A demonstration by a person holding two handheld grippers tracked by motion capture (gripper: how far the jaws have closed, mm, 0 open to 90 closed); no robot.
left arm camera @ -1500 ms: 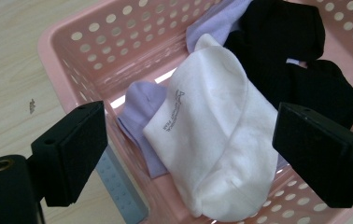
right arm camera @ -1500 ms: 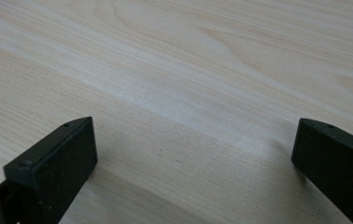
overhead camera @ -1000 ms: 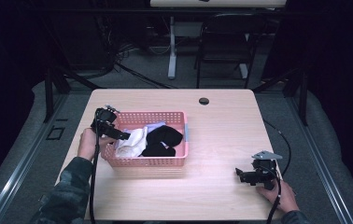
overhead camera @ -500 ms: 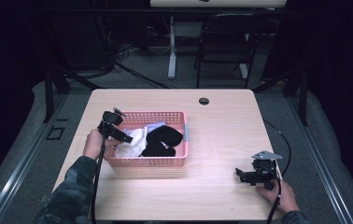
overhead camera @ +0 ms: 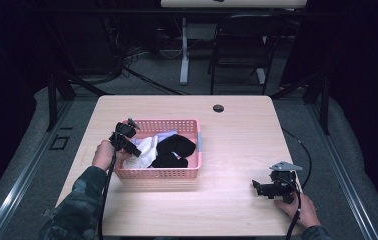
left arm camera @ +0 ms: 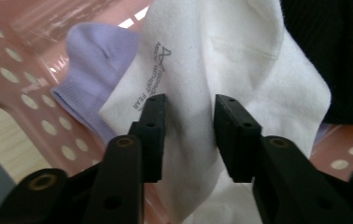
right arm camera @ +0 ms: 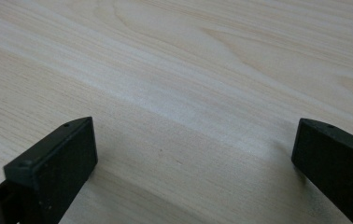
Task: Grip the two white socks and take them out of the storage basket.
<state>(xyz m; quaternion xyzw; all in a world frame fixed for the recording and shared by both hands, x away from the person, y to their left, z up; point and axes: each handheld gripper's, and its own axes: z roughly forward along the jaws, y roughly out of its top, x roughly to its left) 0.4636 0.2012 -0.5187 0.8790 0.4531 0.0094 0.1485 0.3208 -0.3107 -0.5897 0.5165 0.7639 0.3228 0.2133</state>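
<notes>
Narrowing on a fold of the white cloth (left arm camera: 221, 60), the left gripper (left arm camera: 189, 135) has just been closing, with the fabric bunched between its jaws inside the pink basket (overhead camera: 177, 173). Nothing is lifted out yet; the lavender sock (left arm camera: 95, 60) and black garments (overhead camera: 174, 150) are lying there too. Angled down over the basket's left rim, that hand is dipping in, while the right gripper (overhead camera: 258, 186) is resting wide open on the table (overhead camera: 237, 135).

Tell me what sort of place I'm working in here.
Probably a lab or recording studio, not a home: a lone wooden table on grey floor, dark surroundings, a black chair and loose cables behind, a pink laundry basket.
</notes>
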